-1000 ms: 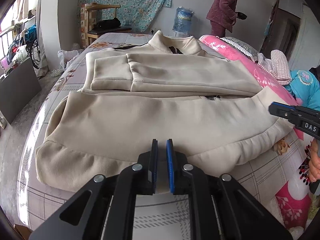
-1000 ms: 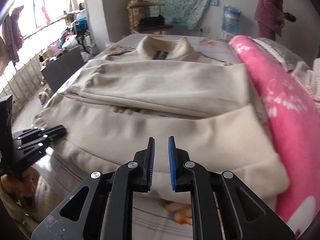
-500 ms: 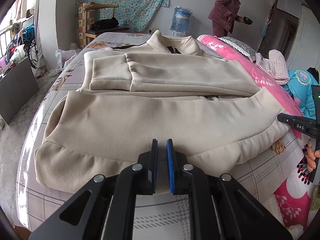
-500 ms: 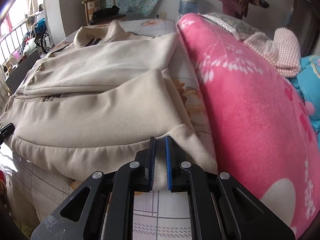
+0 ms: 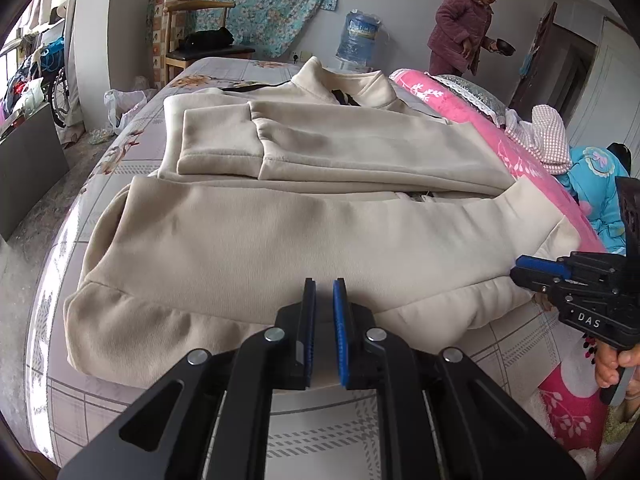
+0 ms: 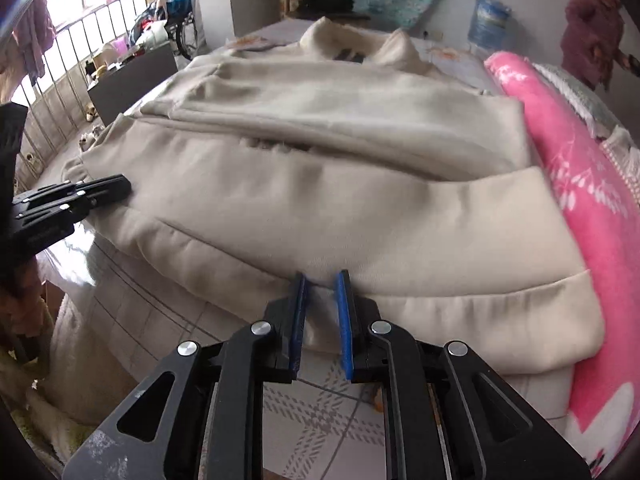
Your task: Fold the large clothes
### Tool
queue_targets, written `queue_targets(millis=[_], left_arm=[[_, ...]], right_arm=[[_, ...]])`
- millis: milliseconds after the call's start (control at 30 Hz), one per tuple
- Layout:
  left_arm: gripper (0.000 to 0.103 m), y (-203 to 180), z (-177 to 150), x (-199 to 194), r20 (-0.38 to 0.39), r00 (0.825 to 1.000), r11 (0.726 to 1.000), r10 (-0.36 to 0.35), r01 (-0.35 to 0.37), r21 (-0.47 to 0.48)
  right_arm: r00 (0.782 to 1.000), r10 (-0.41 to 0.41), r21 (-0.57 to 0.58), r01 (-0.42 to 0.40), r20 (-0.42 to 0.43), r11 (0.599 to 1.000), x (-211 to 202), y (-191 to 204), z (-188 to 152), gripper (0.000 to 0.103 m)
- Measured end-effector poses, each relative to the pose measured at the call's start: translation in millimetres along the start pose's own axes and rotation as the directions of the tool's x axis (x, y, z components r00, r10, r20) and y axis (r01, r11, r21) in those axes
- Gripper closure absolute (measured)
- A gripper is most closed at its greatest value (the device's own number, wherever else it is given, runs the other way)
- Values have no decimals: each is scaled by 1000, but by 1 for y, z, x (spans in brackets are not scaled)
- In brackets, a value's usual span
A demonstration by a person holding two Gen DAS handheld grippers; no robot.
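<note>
You have one garment in front of you: a cream fleece jacket (image 5: 304,240), thick and soft, lying flat on the bed (image 5: 120,152) with its stand-up collar (image 5: 340,84) at the far end. Both sleeves are folded across the body, making two long padded bands, each ending in a ribbed cuff. The near hem forms a plump, rounded roll along the bed's edge.

Your left claw (image 5: 324,300) sits at that hem with its two blue pads nearly together, a narrow slit between them; whether cloth is pinched there cannot be told. Your right claw (image 6: 320,292) is at the hem further along, its jaws opening, with a fold of the cream fabric between the pads.

Beside the jacket runs one pink plush blanket (image 5: 500,136) with white leaf print. The bedsheet (image 5: 320,432) is grey with checked lines and flowers. One person (image 5: 464,28) in a quilted purple coat stands by the far wall, near one blue water jug (image 5: 358,34).
</note>
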State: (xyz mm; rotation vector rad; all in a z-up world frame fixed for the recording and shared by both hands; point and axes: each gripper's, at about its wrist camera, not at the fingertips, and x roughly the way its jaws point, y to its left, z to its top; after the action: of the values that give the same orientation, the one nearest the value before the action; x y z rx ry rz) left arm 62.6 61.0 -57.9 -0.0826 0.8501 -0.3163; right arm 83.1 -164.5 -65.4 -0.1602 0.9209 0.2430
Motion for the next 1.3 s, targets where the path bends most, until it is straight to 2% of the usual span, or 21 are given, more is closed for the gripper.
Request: queue_targets(millis=[67,100,200,300,433,567,700,800,867,967,1067,1133,1200,1267,1300], left_arm=[[94,1,1,0,-7,1000,1000,-3,3,-3],[94,1,1,0,-11,1000,1000,-4,4,-4],[94,0,2,2,-17,1000,1000,-3,3,-4],[94,0,3,2,-24,1000,1000,-2,2,-6],[94,2,4,3,-31,999,1000,-10,9,-11],[94,4,4,2,-33,999,1000,-23,23,-14],[94,4,4,2,-31,999,1000,-29,28,-14],[94,5,4,1,-36,999,999,-29,29,-23],[94,8,5,-5,-25,1000,1000,12,-13,-19],[94,20,6,-18,9,994,994,106,-106,-17],[94,49,4,-16,-25,975,971,222,-223,-91],[94,66,3,-18,-18,985,973,174,-175,-150],[94,68,4,-19,-25,985,972,173,-175,-159],[94,63,4,-18,-26,979,970,202,-203,-130],[94,60,4,-18,-26,976,969,215,-217,-117]], right_arm=[[999,-22,-8,22,-26,1000,-3,4,5,90],[1000,-17,-13,17,-7,1000,-9,8,9,90],[994,98,-37,-96,57,995,-28,29,19,90],[977,203,-77,-198,62,977,-24,54,25,90],[980,201,-103,-201,-15,974,15,70,21,90],[986,165,-110,-165,-13,980,6,81,24,89],[971,237,-146,-228,44,963,-11,93,28,88],[975,220,-150,-221,-29,964,18,101,23,88],[969,247,-118,-248,-21,962,20,97,20,88],[968,248,-113,-249,-30,962,15,96,20,88],[971,238,-126,-239,-25,963,13,98,18,88],[969,245,-116,-247,-29,962,10,96,20,88],[972,236,-106,-234,3,966,0,90,22,84],[978,202,-76,-197,53,977,-12,76,26,68],[983,168,-53,-165,75,985,-18,66,26,64]])
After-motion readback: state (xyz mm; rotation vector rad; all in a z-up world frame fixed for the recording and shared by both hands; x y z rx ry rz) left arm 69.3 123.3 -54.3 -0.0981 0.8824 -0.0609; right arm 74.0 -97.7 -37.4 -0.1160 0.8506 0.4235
